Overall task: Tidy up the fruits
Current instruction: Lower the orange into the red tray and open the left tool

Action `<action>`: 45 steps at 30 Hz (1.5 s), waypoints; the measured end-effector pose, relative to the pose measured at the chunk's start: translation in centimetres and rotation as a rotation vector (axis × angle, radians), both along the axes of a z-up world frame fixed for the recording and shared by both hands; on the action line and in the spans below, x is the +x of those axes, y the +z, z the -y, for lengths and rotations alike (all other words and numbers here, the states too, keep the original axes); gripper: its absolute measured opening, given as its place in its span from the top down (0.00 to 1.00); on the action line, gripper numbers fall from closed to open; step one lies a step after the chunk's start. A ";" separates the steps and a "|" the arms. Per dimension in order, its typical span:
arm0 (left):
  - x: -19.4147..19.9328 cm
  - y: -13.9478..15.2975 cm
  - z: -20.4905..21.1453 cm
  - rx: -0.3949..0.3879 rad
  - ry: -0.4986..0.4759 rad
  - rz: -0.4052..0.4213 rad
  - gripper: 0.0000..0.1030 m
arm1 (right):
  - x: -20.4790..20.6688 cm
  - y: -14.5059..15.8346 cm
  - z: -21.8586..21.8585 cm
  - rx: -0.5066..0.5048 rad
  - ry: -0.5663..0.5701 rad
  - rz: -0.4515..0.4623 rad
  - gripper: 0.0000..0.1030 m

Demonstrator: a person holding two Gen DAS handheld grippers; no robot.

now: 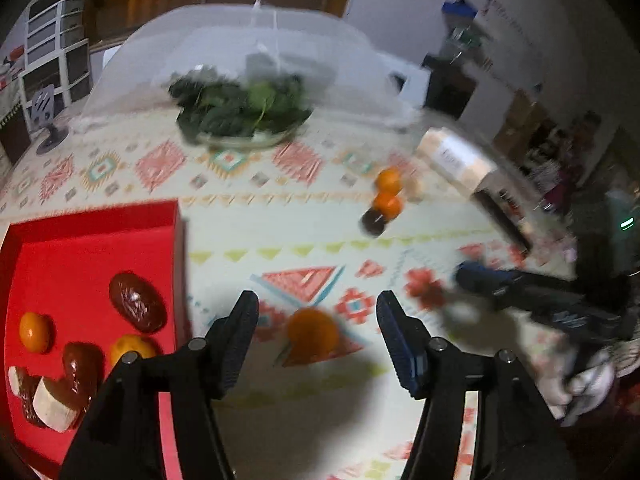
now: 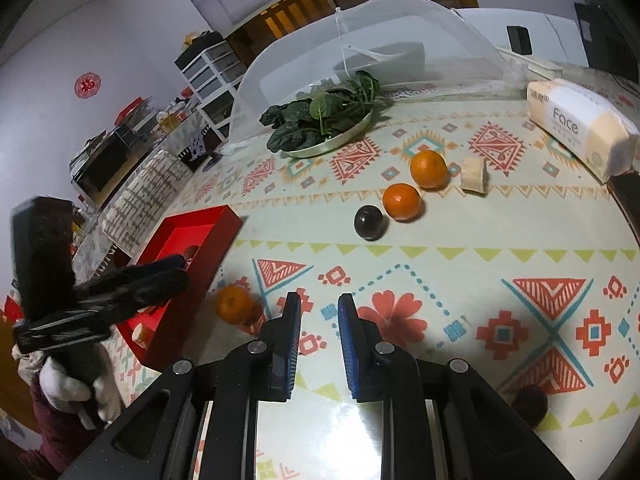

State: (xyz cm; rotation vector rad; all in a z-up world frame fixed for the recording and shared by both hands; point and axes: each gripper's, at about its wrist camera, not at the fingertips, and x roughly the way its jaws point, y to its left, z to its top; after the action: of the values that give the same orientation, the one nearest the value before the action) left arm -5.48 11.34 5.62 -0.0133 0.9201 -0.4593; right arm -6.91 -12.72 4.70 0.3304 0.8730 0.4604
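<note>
A red tray at the left holds two small oranges, dark brown fruits and white pieces. My left gripper is open above a loose orange on the tablecloth, which lies between its fingers without touching them. The same orange shows beside the red tray in the right wrist view. Farther off lie two oranges, a dark plum and a pale cube. My right gripper is open a little and empty, low over the cloth. The left gripper appears at that view's left.
A plate of spinach sits under a mesh food cover at the back. A tissue pack lies at the far right. A dark red fruit lies near the right gripper. The other gripper shows at right.
</note>
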 end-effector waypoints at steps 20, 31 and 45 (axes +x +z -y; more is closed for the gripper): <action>-0.4 -3.1 1.8 0.195 0.058 0.042 0.66 | -0.7 0.6 -1.9 -0.046 0.040 0.014 0.80; -1.4 -2.8 0.8 0.120 0.079 0.044 0.65 | -0.5 1.6 -4.8 -0.090 0.072 0.027 0.80; -1.4 1.0 -13.6 0.017 0.413 0.112 0.65 | 3.6 4.2 -19.3 -0.057 0.335 0.058 0.80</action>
State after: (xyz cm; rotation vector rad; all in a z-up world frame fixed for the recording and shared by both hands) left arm -6.88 24.98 6.57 -0.1577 0.7851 -0.0673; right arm -3.31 6.57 8.90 0.1165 0.8865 0.7499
